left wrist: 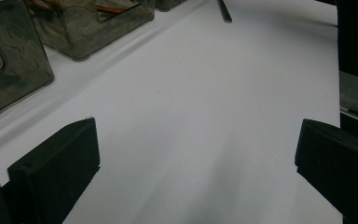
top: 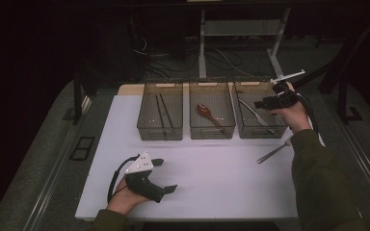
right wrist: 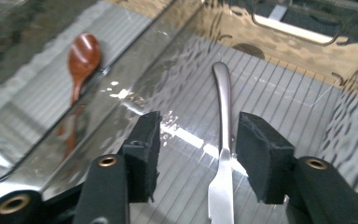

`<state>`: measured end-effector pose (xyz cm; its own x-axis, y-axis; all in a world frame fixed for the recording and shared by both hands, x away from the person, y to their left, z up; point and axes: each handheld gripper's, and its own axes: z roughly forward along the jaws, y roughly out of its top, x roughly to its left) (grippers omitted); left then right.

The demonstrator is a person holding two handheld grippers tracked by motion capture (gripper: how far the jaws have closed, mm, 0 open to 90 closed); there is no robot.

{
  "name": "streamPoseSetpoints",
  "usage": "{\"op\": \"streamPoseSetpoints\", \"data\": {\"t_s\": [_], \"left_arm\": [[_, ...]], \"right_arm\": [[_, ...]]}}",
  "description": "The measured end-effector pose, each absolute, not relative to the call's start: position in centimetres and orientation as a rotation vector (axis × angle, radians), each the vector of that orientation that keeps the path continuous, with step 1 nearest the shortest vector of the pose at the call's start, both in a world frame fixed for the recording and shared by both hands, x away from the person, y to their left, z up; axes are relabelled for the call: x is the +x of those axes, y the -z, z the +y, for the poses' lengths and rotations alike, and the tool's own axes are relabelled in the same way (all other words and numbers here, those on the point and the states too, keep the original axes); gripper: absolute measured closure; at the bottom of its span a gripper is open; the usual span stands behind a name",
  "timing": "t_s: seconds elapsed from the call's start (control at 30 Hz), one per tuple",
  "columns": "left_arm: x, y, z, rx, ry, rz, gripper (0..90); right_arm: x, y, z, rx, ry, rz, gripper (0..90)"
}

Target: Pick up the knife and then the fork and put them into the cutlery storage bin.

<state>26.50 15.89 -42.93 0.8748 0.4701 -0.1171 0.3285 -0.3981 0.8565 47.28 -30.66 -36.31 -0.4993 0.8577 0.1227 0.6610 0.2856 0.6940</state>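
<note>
1. Over the right bin [top: 260,126], our right tool [top: 266,103] hangs with its jaws partly apart, and a knife [right wrist: 223,140] lies between them, resting on the bin's ribbed floor.
2. Neither pad visibly presses the metal; the knife lies just beside the right-hand pad, so we judge it is lying loose in the bin rather than gripped.
3. Each bin seems to take one kind of utensil: the middle bin [top: 212,130] holds a wooden spoon [right wrist: 80,60], and the left bin [top: 160,130] holds thin dark sticks [top: 163,110], perhaps chopsticks. That would explain why the knife lies in a bin of its own.
4. One more utensil [top: 272,153] lies on the white counter [top: 212,178], just in front of the right bin and close to our right sleeve. It looks like the next thing to sort.
5. Near the front edge of the counter, our left tool [top: 165,176] rests in the hand with its jaws wide and nothing between them, well apart from the bins, likely kept clear of the right arm.
</note>
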Motion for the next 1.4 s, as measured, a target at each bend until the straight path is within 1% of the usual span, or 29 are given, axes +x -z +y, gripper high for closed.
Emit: {"op": "streamPoseSetpoints", "data": {"t_s": [0.13, 0.23, 0.43, 0.57, 0.77, 0.87, 1.03, 1.23, 1.4], "left_arm": [[26.4, 42.9, 15.8, 2.023, -0.178, 0.581, 0.0], [26.4, 42.9, 15.8, 2.023, -0.178, 0.583, 0.0], [26.4, 42.9, 15.7, 2.023, -0.178, 0.585, 0.0], [26.3, 42.9, 15.7, 2.02, -0.179, 0.586, 0.0], [26.3, 42.9, 15.7, 2.018, -0.18, 0.588, 0.0], [26.3, 42.9, 15.7, 2.019, -0.182, 0.59, 0.0], [26.4, 42.9, 15.7, 2.024, -0.184, 0.588, 0.0], [26.4, 42.9, 15.7, 2.024, -0.184, 0.589, 0.0], [26.4, 42.9, 15.7, 2.026, -0.185, 0.588, 0.0]], "right_arm": [[45.2, 35.1, -31.2, 1.346, -1.084, 2.273, 44.7], [43.5, 34.4, -31.7, 1.331, -1.118, 2.279, 44.0], [40.4, 33.7, -32.8, 1.311, -1.157, 2.287, 46.5], [38.4, 33.7, -33.4, 1.309, -1.175, 2.268, 53.5], [36.1, 35.3, -34.1, 1.285, -1.14, 2.293, 69.5], [35.6, 36.7, -34.6, 1.301, -1.093, 2.297, 78.6], [35.7, 39.0, -35.4, 1.334, -1.015, 2.311, 89.6], [36.6, 41.2, -35.7, 1.358, -0.932, 2.336, 90.0], [37.4, 42.4, -35.7, 1.366, -0.854, 2.35, 90.0]]}}
